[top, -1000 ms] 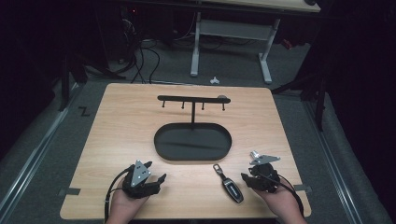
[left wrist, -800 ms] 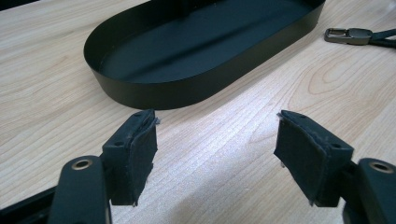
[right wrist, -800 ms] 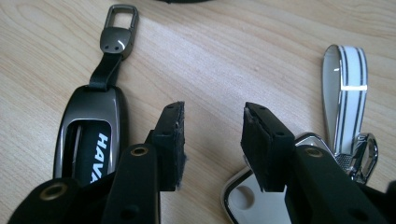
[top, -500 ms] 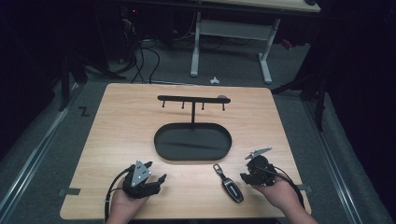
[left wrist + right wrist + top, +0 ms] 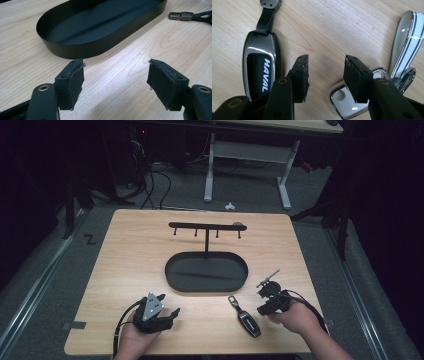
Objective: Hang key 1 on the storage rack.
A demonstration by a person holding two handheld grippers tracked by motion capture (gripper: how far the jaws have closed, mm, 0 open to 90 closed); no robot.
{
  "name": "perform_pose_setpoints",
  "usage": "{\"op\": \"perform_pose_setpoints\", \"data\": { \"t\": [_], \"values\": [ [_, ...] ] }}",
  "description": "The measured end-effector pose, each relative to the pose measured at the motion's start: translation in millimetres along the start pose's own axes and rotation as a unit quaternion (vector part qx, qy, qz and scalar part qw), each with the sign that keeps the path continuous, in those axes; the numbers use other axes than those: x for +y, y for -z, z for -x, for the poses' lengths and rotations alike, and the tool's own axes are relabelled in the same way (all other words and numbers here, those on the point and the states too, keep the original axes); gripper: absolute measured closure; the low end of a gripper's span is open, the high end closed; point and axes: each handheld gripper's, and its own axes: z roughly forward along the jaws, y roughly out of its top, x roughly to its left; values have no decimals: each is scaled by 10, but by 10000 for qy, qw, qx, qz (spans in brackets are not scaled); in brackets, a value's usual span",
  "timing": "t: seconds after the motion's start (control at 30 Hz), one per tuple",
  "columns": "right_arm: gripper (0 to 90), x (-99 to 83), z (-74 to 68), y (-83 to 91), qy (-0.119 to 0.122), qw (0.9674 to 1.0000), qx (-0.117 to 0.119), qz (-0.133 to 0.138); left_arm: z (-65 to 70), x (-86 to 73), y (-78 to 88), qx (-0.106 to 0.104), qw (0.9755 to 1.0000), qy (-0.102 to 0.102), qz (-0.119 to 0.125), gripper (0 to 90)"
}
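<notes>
Car key fob (image 5: 260, 67) lying flat on the table (image 5: 130, 255), just left of the right claw (image 5: 325, 75), whose jaws have just been opening with nothing between them (likely readying a grasp), while the left claw (image 5: 115, 80) rests parted and empty near the black oval tray (image 5: 100, 30).

Tray (image 5: 207, 288): black, oval, just ahead of the left claw (image 5: 169, 304).
Rack (image 5: 206, 225): upright, at the tray's far edge.
Table (image 5: 130, 245): pale wood, under the claw.
</notes>
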Motion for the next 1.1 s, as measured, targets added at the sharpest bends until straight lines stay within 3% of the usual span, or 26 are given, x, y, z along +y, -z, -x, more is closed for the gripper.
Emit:
{"op": "perform_pose_setpoints", "data": {
  "t": [0.27, 0.43, 0.53, 0.67, 0.77, 0.8, 0.87, 0.9, 0.97, 1.1],
  "values": [
    [476, 204, -70, 34, 54, 9984, 150, -543, 4, 0, -4, -51, 10000, -14, 2, 297],
    [421, 277, -127, 59, 39, 9983, 220, -537, 6, 0, -7, -73, 10000, -32, -8, 298],
    [406, 343, -224, 67, 199, 9983, 298, -468, 11, 0, -13, -95, 9999, -47, -9, 299],
    [405, 397, -320, 31, 239, 9979, 323, -498, 12, 1, -14, -103, 9999, -64, -19, 300],
    [404, 469, -385, -54, 504, 9972, 325, -447, 17, 0, -16, -109, 9999, -64, -14, 301],
    [404, 482, -427, -67, 340, 9975, 346, -512, 18, 0, -18, -110, 9999, -69, -17, 300],
    [403, 514, -461, -105, 327, 9974, 391, -502, 18, 0, -21, -123, 9999, -87, -35, 301],
    [387, 540, -471, -130, 433, 9972, 408, -457, 18, 0, -21, -124, 9999, -97, -42, 301],
    [368, 558, -509, -156, 363, 9972, 471, -461, 18, 0, -23, -128, 9999, -106, -47, 301],
    [390, 582, -528, -232, 476, 9962, 475, -551, 13, 0, -22, -129, 9999, -97, -29, 301]
  ]
}}
